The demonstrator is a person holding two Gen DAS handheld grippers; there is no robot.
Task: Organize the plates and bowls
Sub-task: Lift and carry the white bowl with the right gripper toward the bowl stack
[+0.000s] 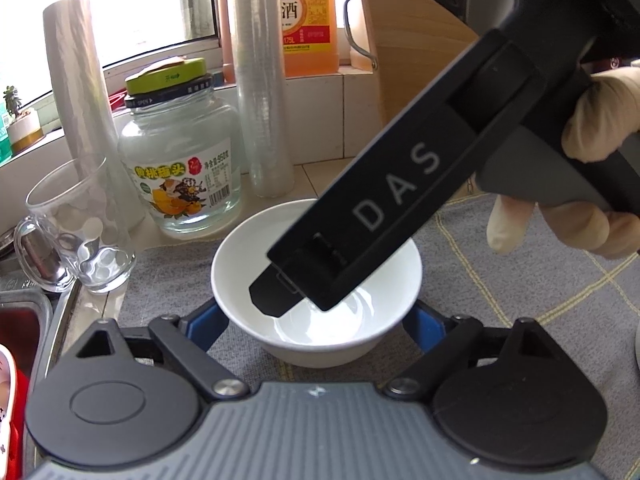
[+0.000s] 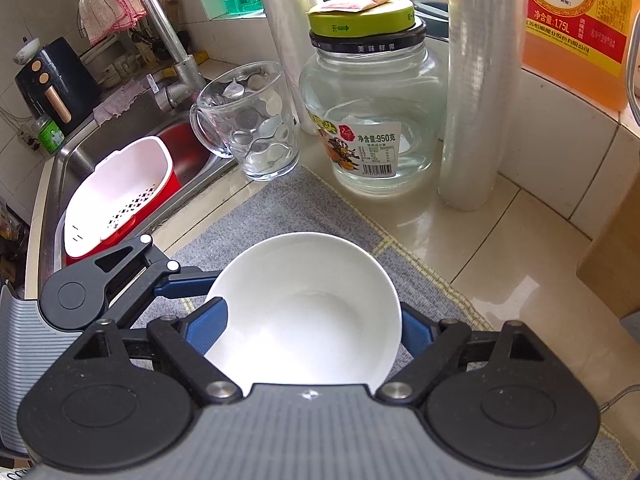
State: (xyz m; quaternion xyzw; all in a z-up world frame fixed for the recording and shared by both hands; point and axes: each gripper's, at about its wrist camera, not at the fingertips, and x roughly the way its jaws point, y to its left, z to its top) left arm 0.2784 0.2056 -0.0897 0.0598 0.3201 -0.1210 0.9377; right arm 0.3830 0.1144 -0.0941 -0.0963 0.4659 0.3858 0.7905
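**A:** What stands at the far left?

**B:** A sink (image 2: 120,132), at ten o'clock from the white bowl (image 2: 304,280), with a white strainer basket (image 2: 120,188) in it. A glass mug (image 2: 248,120) stands at eleven o'clock and a glass jar (image 2: 372,120) with a green lid at one o'clock.

**A:** And the bowl itself?

**B:** It sits on a grey mat (image 2: 280,208) on the tabletop (image 2: 500,240). The left hand-held gripper (image 1: 318,324) pinches it, one blue pad against each flank.

**A:** The right hand-held gripper (image 2: 312,328)?

**B:** It reaches down over the bowl, held by a gloved hand (image 1: 592,168). Its left pad lies on the rim and its right pad is half hidden behind the bowl, so I cannot tell whether it squeezes.

**A:** Further right?

**B:** A roll of clear film (image 2: 480,100) stands upright at two o'clock, with an orange bottle (image 2: 572,20) behind it.
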